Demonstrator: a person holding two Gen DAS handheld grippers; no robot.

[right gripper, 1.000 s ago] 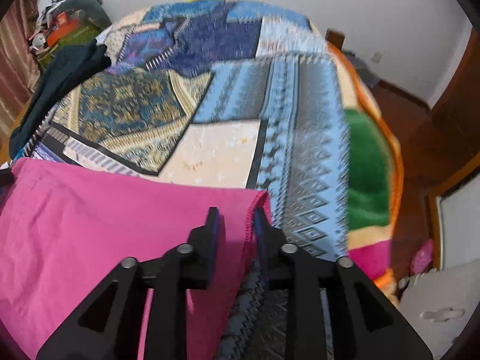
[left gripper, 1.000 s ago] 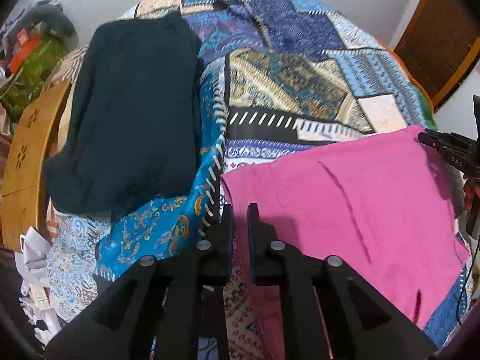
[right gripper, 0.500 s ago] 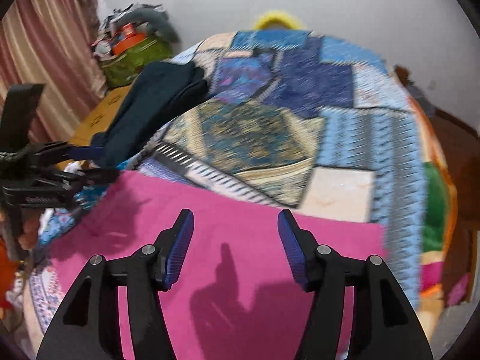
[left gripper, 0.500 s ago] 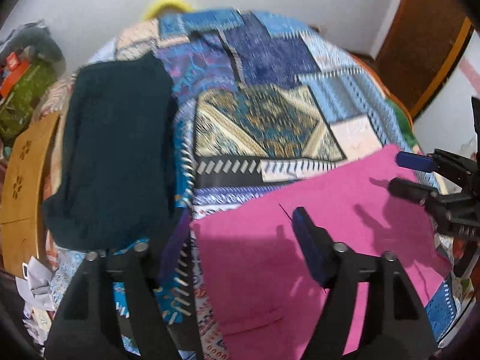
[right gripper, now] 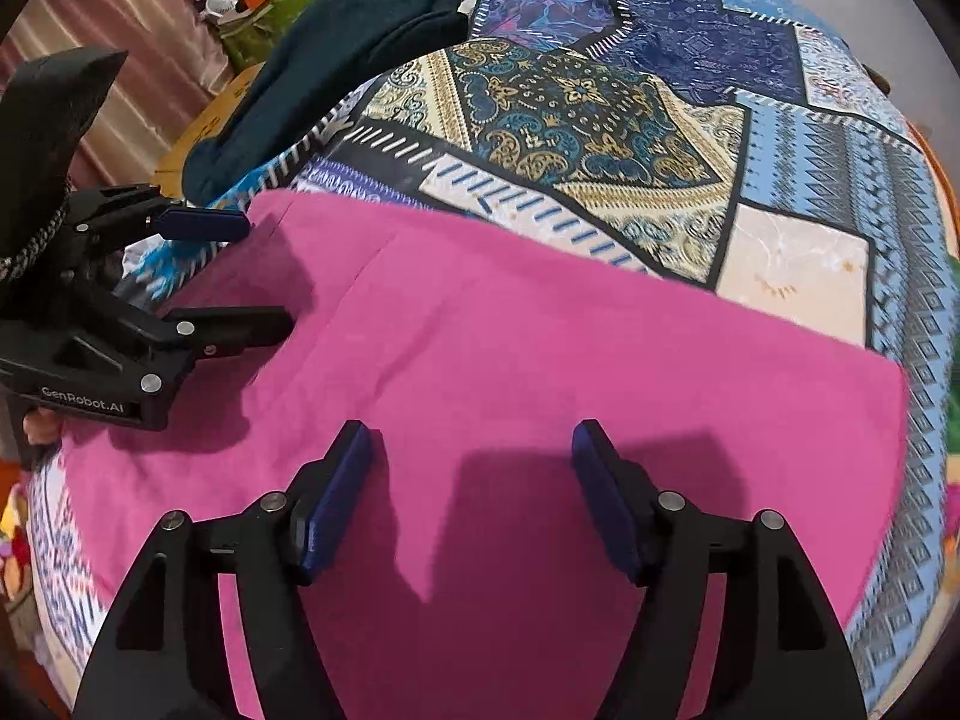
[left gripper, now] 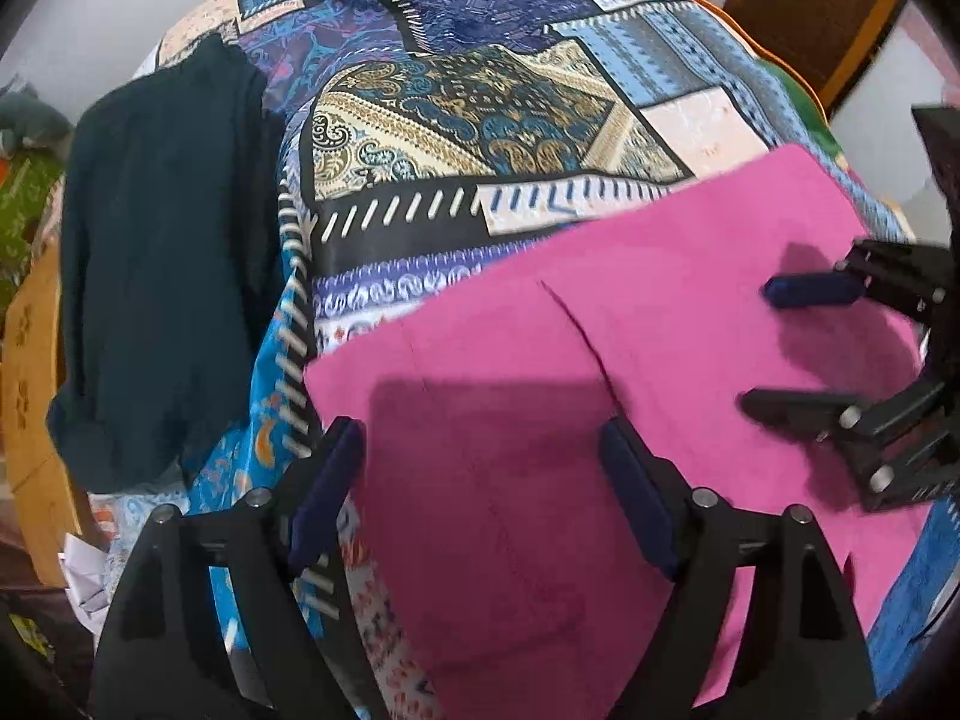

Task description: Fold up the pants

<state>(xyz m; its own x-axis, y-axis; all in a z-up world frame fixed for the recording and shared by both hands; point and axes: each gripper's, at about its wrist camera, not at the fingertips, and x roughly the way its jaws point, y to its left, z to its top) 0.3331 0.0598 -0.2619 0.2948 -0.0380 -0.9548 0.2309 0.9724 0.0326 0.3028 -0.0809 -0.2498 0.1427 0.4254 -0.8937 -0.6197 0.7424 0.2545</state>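
Observation:
The pink pants (left gripper: 600,372) lie folded flat as a rectangle on the patchwork bedspread (left gripper: 480,96), near the bed's front edge; they also show in the right wrist view (right gripper: 540,360). My left gripper (left gripper: 480,450) is open and empty, hovering over the pants' left part. My right gripper (right gripper: 471,456) is open and empty over the pants' right part. The right gripper shows at the right of the left wrist view (left gripper: 780,348). The left gripper shows at the left of the right wrist view (right gripper: 240,270).
A dark folded garment (left gripper: 162,240) lies on the bed's left side, also in the right wrist view (right gripper: 336,54). A wooden board (left gripper: 30,420) stands left of the bed. Clutter and a curtain (right gripper: 120,30) are at far left. A wooden door (left gripper: 810,12) is at right.
Both grippers were shut on the pants' far corners a second ago. They have let go, opened wide and drawn back above the flat pants.

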